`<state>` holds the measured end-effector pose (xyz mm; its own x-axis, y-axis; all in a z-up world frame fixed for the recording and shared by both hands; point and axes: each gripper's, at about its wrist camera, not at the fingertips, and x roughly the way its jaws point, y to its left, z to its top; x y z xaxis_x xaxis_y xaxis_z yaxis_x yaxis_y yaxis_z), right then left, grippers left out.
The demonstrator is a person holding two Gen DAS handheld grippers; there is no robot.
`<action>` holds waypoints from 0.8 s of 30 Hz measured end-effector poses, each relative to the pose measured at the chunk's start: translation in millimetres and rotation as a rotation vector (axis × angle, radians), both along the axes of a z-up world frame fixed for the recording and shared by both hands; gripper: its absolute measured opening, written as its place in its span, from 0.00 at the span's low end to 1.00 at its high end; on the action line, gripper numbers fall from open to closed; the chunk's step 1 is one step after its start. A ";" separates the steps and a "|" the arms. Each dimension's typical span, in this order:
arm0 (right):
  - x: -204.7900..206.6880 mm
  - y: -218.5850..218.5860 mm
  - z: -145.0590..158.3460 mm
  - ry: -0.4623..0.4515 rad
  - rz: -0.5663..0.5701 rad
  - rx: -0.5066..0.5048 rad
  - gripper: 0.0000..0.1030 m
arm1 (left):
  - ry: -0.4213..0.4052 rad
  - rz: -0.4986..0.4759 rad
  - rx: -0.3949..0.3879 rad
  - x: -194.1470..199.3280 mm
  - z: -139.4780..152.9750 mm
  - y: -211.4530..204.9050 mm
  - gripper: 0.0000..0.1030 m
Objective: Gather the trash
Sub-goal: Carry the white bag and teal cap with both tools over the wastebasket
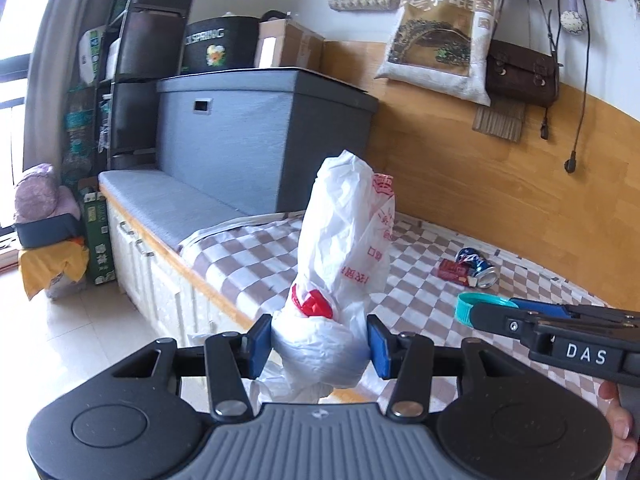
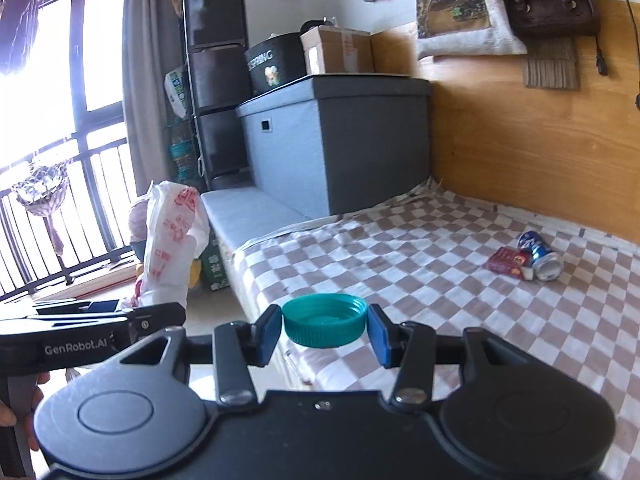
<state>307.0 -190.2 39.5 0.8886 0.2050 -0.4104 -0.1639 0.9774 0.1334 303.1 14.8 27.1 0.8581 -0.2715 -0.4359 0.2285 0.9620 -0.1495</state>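
The cap (image 2: pixel 325 320), light, rigid and likely slick, sits pinched across its rim in the right claw (image 2: pixel 325 330) above the bed (image 2: pixel 420 260); the left claw (image 1: pixel 319 346) squeezes the limp bag (image 1: pixel 344 240) low down.

Grey storage box (image 1: pixel 256 136) stands on bench, behind checkered cloth (image 1: pixel 248 252). On box: black round tin (image 1: pixel 218 46), cardboard carton (image 1: pixel 288 46). Right of box, on wall: tote bag (image 1: pixel 440 40), brown satchel (image 1: pixel 520 74). Left of box: dark drawer tower (image 1: pixel 140 60).
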 end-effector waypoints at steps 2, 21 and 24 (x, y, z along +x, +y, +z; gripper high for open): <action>0.4 4.5 -4.8 0.005 0.020 0.016 0.46 | 0.009 0.018 0.006 -4.8 -5.1 6.5 0.48; 73.9 68.3 -126.1 0.198 0.237 -0.059 0.45 | 0.276 0.140 -0.033 56.9 -144.7 61.7 0.49; 86.5 81.6 -149.0 0.238 0.275 -0.094 0.45 | 0.323 0.147 -0.049 66.4 -171.1 68.6 0.48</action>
<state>393.6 -108.6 -109.6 0.6828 0.3745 -0.6274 -0.3972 0.9109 0.1114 369.5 83.4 -143.9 0.7095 -0.1825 -0.6807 0.0215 0.9710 -0.2379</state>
